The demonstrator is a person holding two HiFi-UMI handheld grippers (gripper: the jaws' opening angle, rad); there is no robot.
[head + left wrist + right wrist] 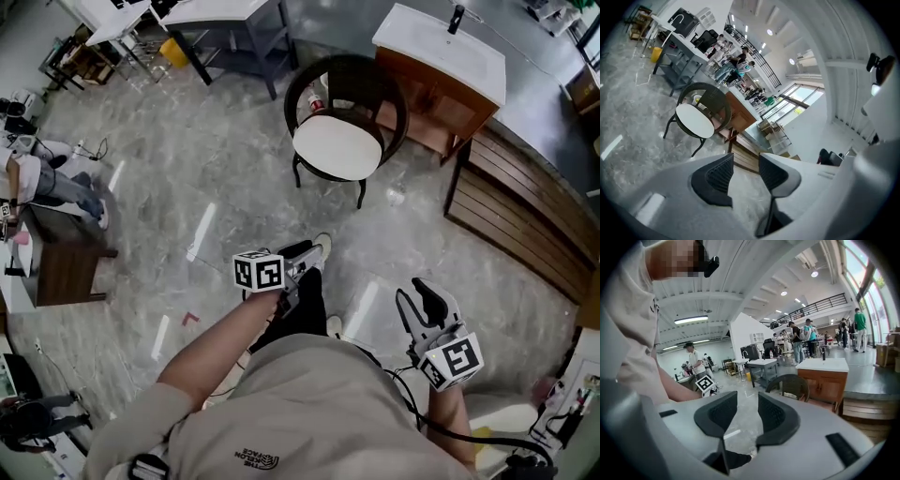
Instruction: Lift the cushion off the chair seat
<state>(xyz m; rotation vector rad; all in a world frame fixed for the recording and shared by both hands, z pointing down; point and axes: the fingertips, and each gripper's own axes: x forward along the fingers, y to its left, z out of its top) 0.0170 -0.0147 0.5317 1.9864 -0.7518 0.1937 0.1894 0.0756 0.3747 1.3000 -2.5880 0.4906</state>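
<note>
A round white cushion [337, 147] lies on the seat of a dark wicker chair [349, 82] in the upper middle of the head view, well ahead of both grippers. My left gripper [314, 251] is held out in front of my body, its jaws open with nothing between them. At the lower right my right gripper [419, 291] is also open and empty. In the left gripper view the cushion [695, 120] and chair [716, 100] show beyond the open left gripper [746, 163]. The right gripper view has the chair [790, 382] far past the open right gripper [747, 404].
A wooden cabinet with a white top [439, 58] stands just right of the chair. A slatted wooden platform [525, 220] lies to the right, a grey table [234, 21] behind at the left. A dark low table [58, 255] and a seated person are at the far left.
</note>
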